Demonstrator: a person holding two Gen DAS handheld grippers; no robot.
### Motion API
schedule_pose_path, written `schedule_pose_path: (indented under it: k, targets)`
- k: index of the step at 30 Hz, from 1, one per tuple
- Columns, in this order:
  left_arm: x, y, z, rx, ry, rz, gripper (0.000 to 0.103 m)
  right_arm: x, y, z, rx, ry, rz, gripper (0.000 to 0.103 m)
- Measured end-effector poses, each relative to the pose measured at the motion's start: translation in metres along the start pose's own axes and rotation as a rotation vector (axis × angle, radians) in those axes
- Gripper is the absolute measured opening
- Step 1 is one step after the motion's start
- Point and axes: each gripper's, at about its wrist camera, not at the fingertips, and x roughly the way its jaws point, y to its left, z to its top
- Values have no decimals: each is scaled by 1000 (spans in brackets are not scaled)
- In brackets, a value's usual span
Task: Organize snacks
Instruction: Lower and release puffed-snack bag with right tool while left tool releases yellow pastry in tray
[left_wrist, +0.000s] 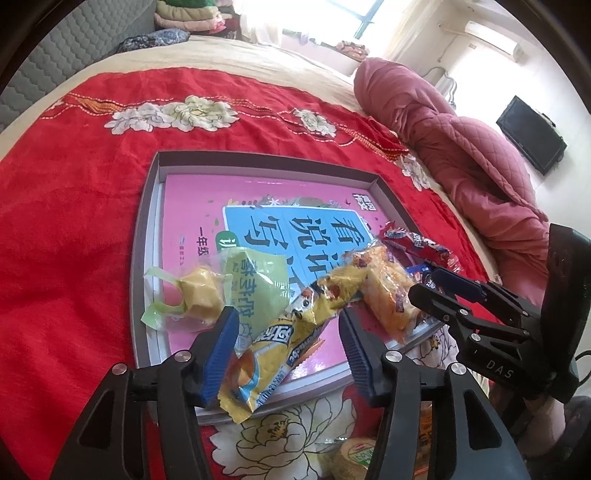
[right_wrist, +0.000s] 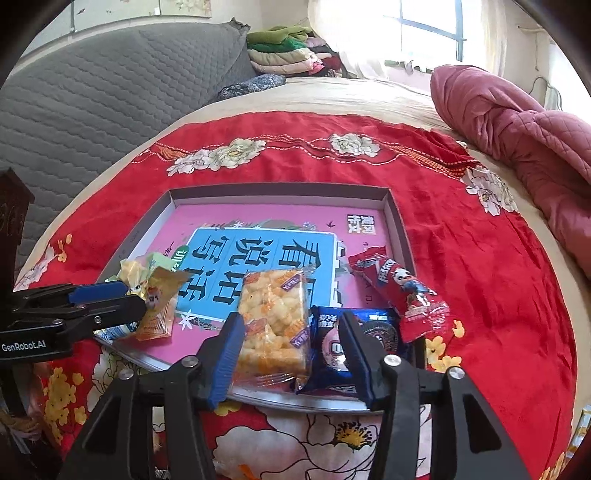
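The left gripper (left_wrist: 290, 354), spread, straddled a long yellow foil snack packet (left_wrist: 280, 343) in the shallow grey cardboard tray (left_wrist: 142, 236) — apparently released. The right gripper (right_wrist: 291, 354), also spread, hovered over a clear-wrapped puffed rice bar (right_wrist: 273, 321); next likely fetching the round yellow snack (left_wrist: 354, 458) at 6 o'clock.

Left gripper (left_wrist: 290, 354) and right gripper (right_wrist: 291, 354), side by side, both pitched downward, jaws parted, pads pressing on nothing.

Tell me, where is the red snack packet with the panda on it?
In the right wrist view, the red panda packet lies at the tray's near right corner, beside the blue cookie packet.
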Motion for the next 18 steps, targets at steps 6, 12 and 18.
schedule_pose_path:
  k: [6,12,18]
  targets:
    - [-5,1,2,-4,-6,-11,62,-5,-4,0,12,-12,-10,61]
    - [-13,2,3,-5,-19,-16,64,-14,-5,0,12,-33,-17,69]
    - [-21,1,4,0,-34,-21,64,-26,-3,-1,5,-64,-22,78]
